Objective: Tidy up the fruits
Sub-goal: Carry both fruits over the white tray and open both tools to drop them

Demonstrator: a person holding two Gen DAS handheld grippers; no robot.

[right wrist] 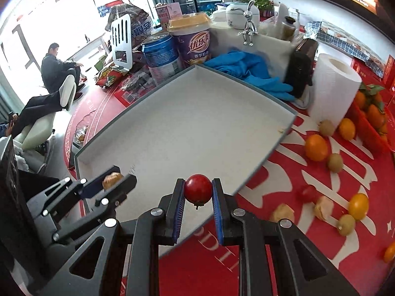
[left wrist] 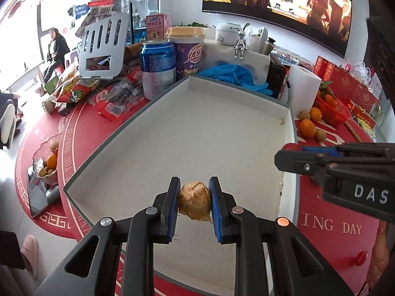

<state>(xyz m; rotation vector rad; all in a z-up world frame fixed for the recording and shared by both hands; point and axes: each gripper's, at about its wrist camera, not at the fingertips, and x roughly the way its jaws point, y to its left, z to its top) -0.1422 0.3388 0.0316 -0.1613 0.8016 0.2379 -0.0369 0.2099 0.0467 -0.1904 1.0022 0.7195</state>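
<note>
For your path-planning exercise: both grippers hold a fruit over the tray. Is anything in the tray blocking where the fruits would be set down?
Nothing visible. The tray floor is bare beneath the husked fruit in the left gripper and the tomato in the right gripper.

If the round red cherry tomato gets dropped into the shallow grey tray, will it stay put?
Probably not: the round red cherry tomato looks smooth, and the shallow grey tray has a flat bare floor, so it may roll. Its walls should contain it. The skin seems delicate; release low.
</note>
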